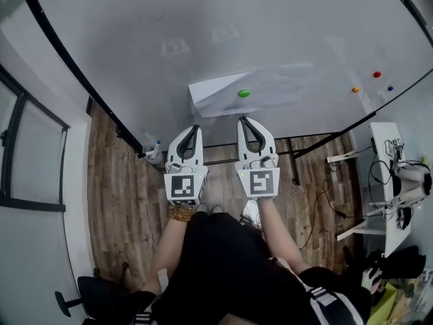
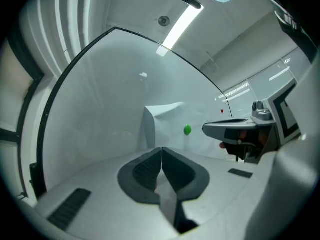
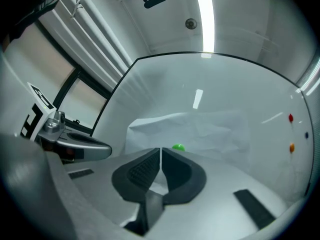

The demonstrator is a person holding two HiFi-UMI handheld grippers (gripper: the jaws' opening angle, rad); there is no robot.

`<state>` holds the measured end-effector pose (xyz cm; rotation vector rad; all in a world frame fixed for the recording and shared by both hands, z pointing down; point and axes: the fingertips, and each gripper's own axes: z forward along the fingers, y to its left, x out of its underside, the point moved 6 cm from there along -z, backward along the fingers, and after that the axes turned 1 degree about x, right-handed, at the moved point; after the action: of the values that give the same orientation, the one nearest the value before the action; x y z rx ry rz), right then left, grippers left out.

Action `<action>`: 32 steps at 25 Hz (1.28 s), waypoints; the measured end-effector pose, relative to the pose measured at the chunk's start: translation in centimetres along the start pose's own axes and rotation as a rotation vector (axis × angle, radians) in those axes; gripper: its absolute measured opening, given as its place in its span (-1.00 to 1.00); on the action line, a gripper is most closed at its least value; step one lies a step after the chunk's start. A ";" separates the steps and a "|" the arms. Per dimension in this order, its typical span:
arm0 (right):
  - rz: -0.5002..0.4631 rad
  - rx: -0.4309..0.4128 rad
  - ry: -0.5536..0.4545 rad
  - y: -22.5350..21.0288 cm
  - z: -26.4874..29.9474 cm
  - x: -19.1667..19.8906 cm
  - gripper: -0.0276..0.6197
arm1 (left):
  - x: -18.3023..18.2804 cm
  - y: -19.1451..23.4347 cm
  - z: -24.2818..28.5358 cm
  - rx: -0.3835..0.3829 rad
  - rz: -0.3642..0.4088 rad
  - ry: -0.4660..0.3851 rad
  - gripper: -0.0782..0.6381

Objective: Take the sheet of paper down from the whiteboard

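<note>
A white, slightly crumpled sheet of paper (image 1: 254, 91) hangs on the whiteboard (image 1: 203, 32), pinned by a green magnet (image 1: 243, 93). Its left edge bulges away from the board. My left gripper (image 1: 193, 129) and right gripper (image 1: 245, 120) are side by side just below the sheet, both shut and empty, short of the paper. Seen from the left gripper (image 2: 161, 150), the paper (image 2: 162, 124) and the green magnet (image 2: 187, 130) are straight ahead. In the right gripper view, the gripper (image 3: 160, 150) points at the paper (image 3: 200, 129) with the green magnet (image 3: 178, 147) just over its tips.
Red (image 1: 377, 74), orange (image 1: 355, 90) and blue (image 1: 390, 88) magnets sit on the board to the right of the sheet. A marker tray end (image 1: 152, 153) sticks out at the board's lower left. A white desk (image 1: 385, 181) with cables stands at right on the wooden floor.
</note>
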<state>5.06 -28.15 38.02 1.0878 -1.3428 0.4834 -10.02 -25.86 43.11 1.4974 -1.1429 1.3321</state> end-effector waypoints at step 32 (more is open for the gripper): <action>-0.041 0.120 0.053 -2.3 3.7 0.8 -0.56 | 0.8 1.8 2.0 0.119 -0.016 -0.040 -0.74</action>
<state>5.18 -32.55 37.42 1.1912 -1.2555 0.5645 -11.17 -28.31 43.64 1.6217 -1.0907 1.3852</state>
